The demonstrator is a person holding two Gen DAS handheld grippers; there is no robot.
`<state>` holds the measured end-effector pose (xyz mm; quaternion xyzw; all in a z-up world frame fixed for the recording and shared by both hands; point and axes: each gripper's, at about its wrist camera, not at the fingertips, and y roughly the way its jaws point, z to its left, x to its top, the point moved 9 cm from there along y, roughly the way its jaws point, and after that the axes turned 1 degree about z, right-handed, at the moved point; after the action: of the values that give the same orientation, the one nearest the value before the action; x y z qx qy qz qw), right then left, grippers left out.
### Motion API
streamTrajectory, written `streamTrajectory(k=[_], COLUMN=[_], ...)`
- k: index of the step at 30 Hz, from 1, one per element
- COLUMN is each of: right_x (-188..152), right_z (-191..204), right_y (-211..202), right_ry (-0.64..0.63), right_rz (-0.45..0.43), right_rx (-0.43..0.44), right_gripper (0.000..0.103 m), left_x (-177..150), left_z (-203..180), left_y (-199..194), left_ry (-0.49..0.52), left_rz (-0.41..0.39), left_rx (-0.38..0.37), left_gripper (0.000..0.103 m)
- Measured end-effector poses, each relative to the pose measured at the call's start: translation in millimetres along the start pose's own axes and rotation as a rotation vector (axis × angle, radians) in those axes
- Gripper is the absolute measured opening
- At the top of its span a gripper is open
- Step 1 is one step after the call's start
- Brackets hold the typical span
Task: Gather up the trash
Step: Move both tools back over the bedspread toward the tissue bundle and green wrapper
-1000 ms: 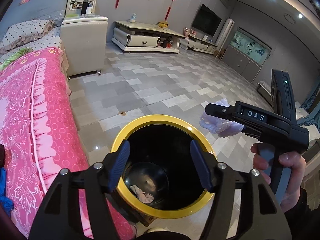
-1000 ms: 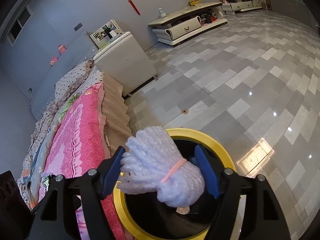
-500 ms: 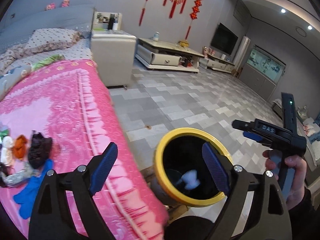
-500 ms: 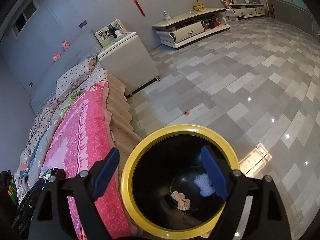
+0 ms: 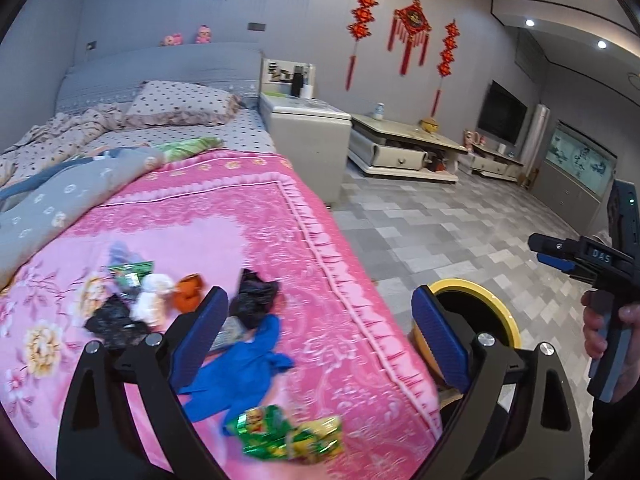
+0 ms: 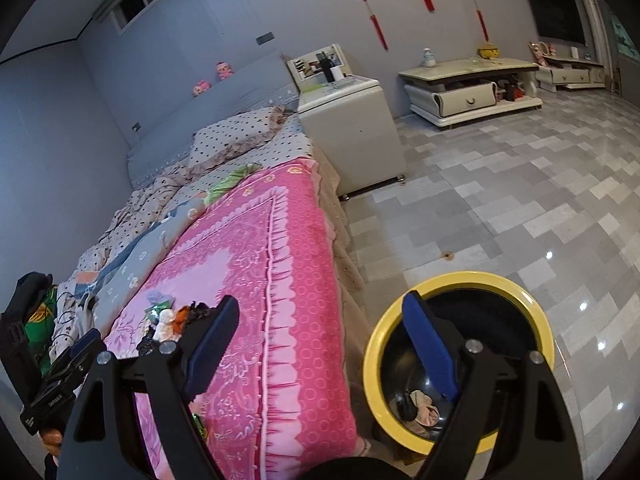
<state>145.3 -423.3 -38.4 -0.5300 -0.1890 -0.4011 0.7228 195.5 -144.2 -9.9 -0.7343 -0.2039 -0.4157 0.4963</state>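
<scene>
Trash lies on the pink blanket [image 5: 224, 216]: a blue glove [image 5: 240, 368], two black crumpled bags [image 5: 256, 296], an orange scrap [image 5: 188, 290], a white wad [image 5: 154, 296] and green snack wrappers [image 5: 288, 432]. My left gripper [image 5: 320, 300] hovers above the blanket's right part, jaws opening, nothing between them. The yellow-rimmed black bin [image 6: 460, 280] stands on the floor beside the bed, with crumpled trash [image 6: 424, 408] at its bottom. My right gripper [image 6: 320, 300] is open and empty, one finger over the bed and the other over the bin.
A pale bedside cabinet [image 5: 304, 140] stands past the bed, with a low TV stand [image 5: 400, 148] behind it. A grey quilt [image 5: 60, 196] and dotted pillow [image 5: 184, 104] cover the bed's far end. Glossy tiled floor [image 6: 520, 200] spreads to the right.
The right gripper let go of the bubble-wrap bundle, which dropped into the bin. Both grippers then swung left and up from the bin toward the bed. The left jaws widened.
</scene>
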Motion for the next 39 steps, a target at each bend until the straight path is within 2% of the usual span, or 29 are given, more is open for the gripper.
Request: streamTrajectory(k=[7, 12, 18, 23, 30, 39], right_x=[-16.1, -42.8, -80.1, -110.0, -146.9, -182.0], right_z=[73.5, 116.3, 159.6, 178.1, 195.9, 204.3], right_y=[3.4, 10.0, 28.9, 44.1, 65.9, 92.0], right_ry=[-0.123, -0.209, -0.327, -0.394, -0.485, -0.572], right_rz=[0.029, 0.073, 0.149, 0.213, 0.287, 0.373], right_rx=[0.086, 0.125, 0.151, 0.165, 0.157, 0.145], right_gripper=[0.081, 0.081, 0.081, 0.081, 0.081, 0.081], left_x=[-19.8, -42.9, -74.7, -100.7, -130.9, -149.3], left_z=[68.8, 115.5, 165.1, 201.3, 223.9, 225.4], left_y=[-38.3, -56.5, -64.8, -66.2, -55.1, -30.6], left_ry=[0.012, 0.015, 0.006, 0.000, -0.016, -0.019], left_rz=[0.021, 0.064, 0.130, 0.187, 0.260, 0.336], left_rx=[0.134, 0.221, 0.293, 0.329, 0.318, 0.261], left_gripper=[0.090, 0.090, 0.090, 0.090, 0.090, 0.090])
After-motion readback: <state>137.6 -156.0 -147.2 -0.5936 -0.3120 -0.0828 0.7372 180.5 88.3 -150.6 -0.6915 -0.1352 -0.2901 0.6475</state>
